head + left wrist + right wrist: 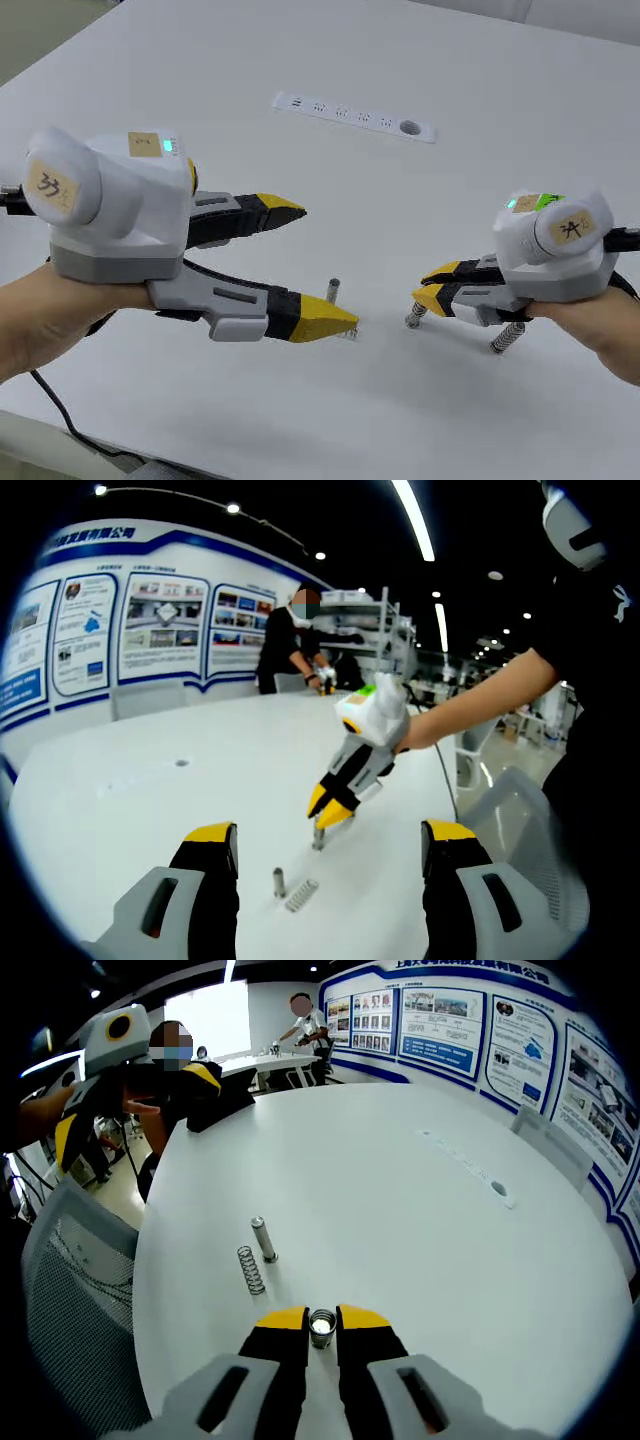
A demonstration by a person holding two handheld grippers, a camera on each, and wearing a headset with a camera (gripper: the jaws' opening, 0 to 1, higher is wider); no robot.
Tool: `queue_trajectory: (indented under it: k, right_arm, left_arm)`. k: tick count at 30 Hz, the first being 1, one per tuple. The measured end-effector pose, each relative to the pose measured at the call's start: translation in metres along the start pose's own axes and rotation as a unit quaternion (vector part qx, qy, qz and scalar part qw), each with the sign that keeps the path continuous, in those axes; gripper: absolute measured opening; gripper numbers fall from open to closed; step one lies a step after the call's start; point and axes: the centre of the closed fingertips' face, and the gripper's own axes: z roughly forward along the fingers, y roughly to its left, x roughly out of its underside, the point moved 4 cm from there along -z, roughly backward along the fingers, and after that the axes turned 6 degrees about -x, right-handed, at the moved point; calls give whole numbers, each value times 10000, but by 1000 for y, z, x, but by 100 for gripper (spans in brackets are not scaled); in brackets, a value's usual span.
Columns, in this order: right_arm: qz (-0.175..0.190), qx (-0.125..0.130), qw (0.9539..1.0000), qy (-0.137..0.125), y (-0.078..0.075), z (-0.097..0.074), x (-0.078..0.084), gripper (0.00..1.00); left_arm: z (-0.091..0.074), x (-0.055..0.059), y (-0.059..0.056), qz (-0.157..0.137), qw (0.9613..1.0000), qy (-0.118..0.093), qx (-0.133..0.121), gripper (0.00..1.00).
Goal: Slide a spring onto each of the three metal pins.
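Spring [322,1328] seemingly between right gripper [433,286] fingertips [285,1322].

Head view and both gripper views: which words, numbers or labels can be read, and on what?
"33": handwritten sticker on the round end of the left gripper.
"34", tilted, less sure: sticker on the right gripper, whose fingers grip a spring.
Small top labels on both grippers: too small to read.
Wall posters in both gripper views: blurred, unreadable.
Power strip: no legible marking.
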Motion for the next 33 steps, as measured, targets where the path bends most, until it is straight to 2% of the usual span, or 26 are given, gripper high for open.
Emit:
queue_trajectory:
  k: [11,16,20,27,33]
  right_arm:
    - [24,-54,9999,133,1,9,8,12]
    - [-17,-62,9998,208,1,10,12,12]
    - [-66,-41,9997,235,1,9,12,12]
    - [-45,-2,9999,142,1,3,7,15]
    - [-123,76,9998,-119,6,-9,-8,17]
  left_arm:
    - [1,6,1,-8,9999,138,-20,76]
    - [2,0,1,-51,10000,1,-10,76]
    - [3,-1,1,-27,10000,12,-3,76]
    - [3,-3,0,-39,10000,-23,19,76]
    - [1,0,2,7,10000,28,-8,77]
